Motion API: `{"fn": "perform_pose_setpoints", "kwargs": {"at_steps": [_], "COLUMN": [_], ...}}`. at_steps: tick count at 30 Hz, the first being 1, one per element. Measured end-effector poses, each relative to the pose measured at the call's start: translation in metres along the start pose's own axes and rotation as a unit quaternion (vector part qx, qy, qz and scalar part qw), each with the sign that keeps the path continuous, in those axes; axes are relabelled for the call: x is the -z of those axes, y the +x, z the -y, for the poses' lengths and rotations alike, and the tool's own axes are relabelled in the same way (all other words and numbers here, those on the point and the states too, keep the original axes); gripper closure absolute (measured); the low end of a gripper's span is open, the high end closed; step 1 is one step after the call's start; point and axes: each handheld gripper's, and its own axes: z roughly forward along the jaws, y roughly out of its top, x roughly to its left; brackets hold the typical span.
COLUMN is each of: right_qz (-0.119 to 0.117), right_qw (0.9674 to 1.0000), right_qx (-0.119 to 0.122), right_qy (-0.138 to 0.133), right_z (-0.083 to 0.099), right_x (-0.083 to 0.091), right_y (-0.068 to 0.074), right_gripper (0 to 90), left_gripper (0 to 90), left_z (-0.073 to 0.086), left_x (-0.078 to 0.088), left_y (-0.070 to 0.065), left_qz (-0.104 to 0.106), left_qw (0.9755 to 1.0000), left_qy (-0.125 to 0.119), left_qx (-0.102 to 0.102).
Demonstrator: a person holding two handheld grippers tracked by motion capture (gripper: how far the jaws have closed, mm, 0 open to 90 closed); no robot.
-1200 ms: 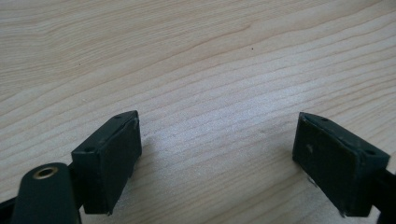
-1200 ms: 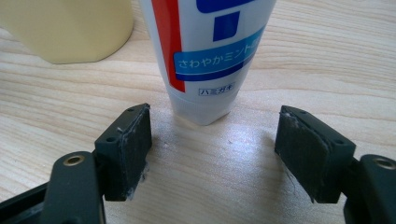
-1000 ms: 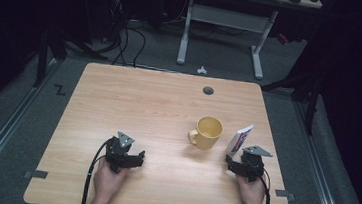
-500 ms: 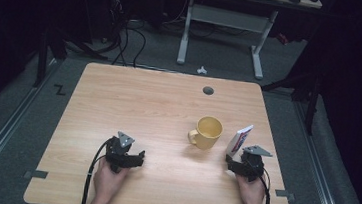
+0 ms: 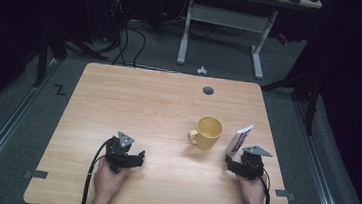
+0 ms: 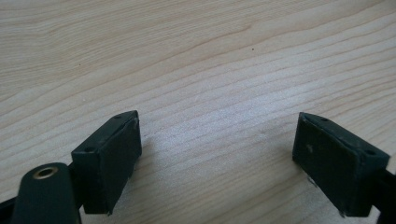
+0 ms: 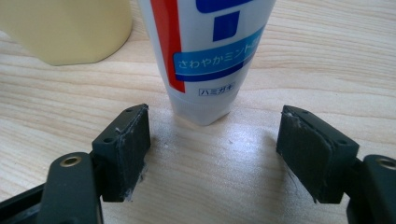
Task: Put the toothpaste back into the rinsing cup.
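Nothing on the tabletop (image 5: 133, 102) has been shifted since the earlier frames: both hands are seen at the same near spots, and only the jaws of the right hand-held gripper (image 7: 212, 140) have just been opening a little wider, with nothing pressed between them. In the right gripper view the toothpaste tube (image 7: 205, 56) is shown standing on its cap just beyond the spread jaws, apart from both pads, with the yellow mug (image 7: 65, 28) to its left and slightly farther off. From the high view the tube (image 5: 239, 140) is placed near the right edge, just right of the mug (image 5: 207, 132) and directly in front of the right hand-held gripper (image 5: 236, 162). The left hand-held gripper (image 6: 217, 149) is held spread over bare wood at the near left (image 5: 136, 159), well apart from both things. By judgement, the work is at its start or between steps: the tube is lined up for a grasp but not yet pinched, so closing on it, lifting it and probably placing it into the mug are all left to be done.
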Motion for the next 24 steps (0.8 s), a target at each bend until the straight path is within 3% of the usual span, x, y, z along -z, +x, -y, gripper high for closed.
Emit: {"fn": "perform_pose_setpoints", "kwargs": {"at_steps": [7,11,16,22,24], "right_qz": [-0.003,-0.005,-0.011,-0.004,-0.006], "right_qw": [0.9999,1.0,0.9999,0.9997,0.9997], "right_qx": [-0.006,0.007,0.003,0.014,0.006], "right_qy": [0.011,0.0,-0.013,-0.021,-0.024], "right_z": [0.0,0.0,-0.001,-0.004,-0.006], "right_x": [0.003,0.01,0.02,0.027,0.031], "right_y": [0.0,0.005,0.007,0.005,0.004], "right_gripper": [25.3,26.1,26.4,23.9,23.4], "left_gripper": [15.8,15.8,15.8,15.9,15.8], "left_z": [0.0,0.0,0.0,0.001,0.001], "left_x": [0.0,0.0,0.0,0.0,0.0], "left_y": [0.0,0.0,0.0,0.0,0.0], "left_qz": [0.001,0.001,0.001,0.001,0.001], "left_qw": [1.0,1.0,1.0,1.0,1.0], "left_qy": [0.0,0.0,0.0,0.0,0.0], "left_qx": [0.0,-0.001,-0.001,-0.001,-0.001]}}
